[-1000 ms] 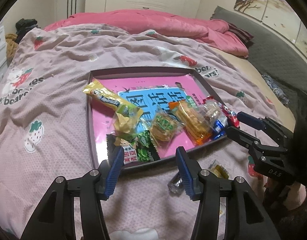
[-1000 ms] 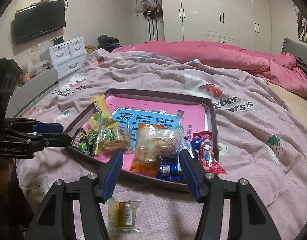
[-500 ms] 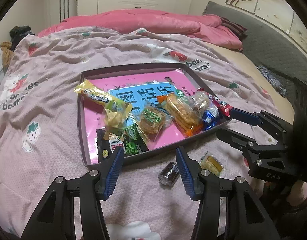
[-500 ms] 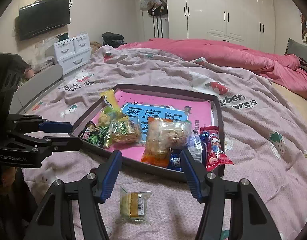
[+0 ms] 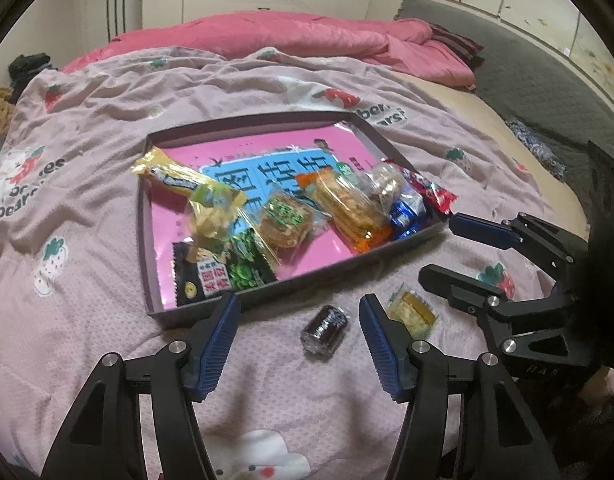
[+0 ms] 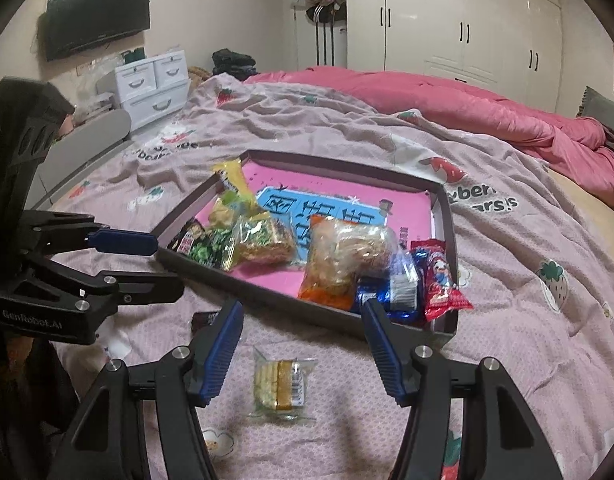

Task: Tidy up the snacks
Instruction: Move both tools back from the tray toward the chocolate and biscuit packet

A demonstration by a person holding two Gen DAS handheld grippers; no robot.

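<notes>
Two loose snacks lie on the bed, just near of the tray.

The left gripper (image 5: 299,336) hangs open and empty with the dark wrapped candy (image 5: 324,329) between its fingers, long axis slanting far-right. The right gripper (image 6: 301,344) is likewise spread and empty; the yellow biscuit packet (image 6: 281,385) lies between its fingers, long axis running near to far. The tray (image 5: 144,216) already holds about eight packets, crowded along its near side.

Wrapped snacks (image 5: 291,216) fill the tray (image 5: 145,216); two packets (image 5: 325,322) lie outside.
</notes>
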